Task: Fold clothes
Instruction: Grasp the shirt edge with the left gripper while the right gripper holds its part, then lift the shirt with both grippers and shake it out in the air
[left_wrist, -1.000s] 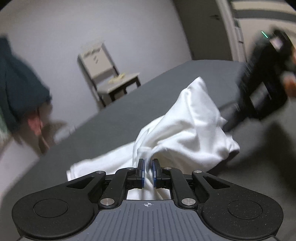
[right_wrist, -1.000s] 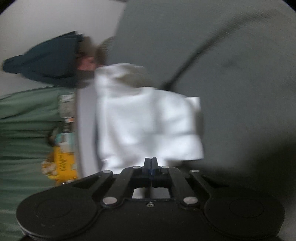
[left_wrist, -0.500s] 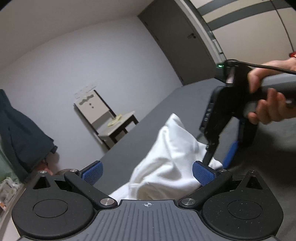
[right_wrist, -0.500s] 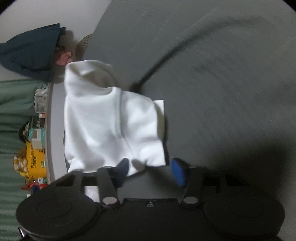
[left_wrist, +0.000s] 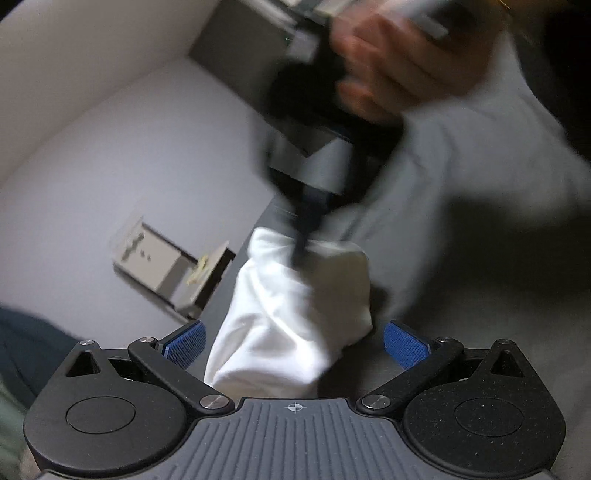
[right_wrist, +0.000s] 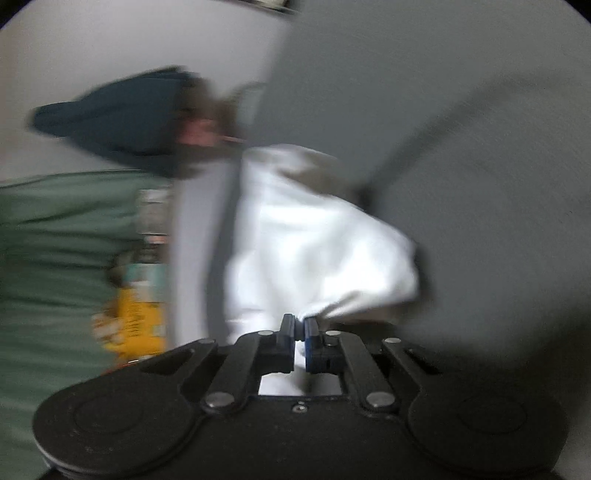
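Note:
A white garment (left_wrist: 295, 314) hangs bunched above the grey surface (left_wrist: 498, 332). My left gripper (left_wrist: 295, 343) is open, its blue pads (left_wrist: 184, 343) spread wide on either side of the cloth's lower end without gripping it. In the left wrist view my right gripper (left_wrist: 303, 247) comes down from above, held by a hand (left_wrist: 388, 66), and pinches the cloth's top. In the right wrist view my right gripper (right_wrist: 300, 332) is shut on a fold of the white garment (right_wrist: 314, 251). Both views are blurred.
A pale wooden chair (left_wrist: 166, 266) stands by the white wall beyond the grey surface. To the left lie a dark blue cloth (right_wrist: 110, 114), a green fabric (right_wrist: 66, 240) and a yellow packet (right_wrist: 136, 321). A dark cable (right_wrist: 424, 147) crosses the grey surface (right_wrist: 480, 221).
My left gripper let go of the garment and opened wide. My right gripper opened, then shut on the cloth and lifted it. Both cameras are swinging.

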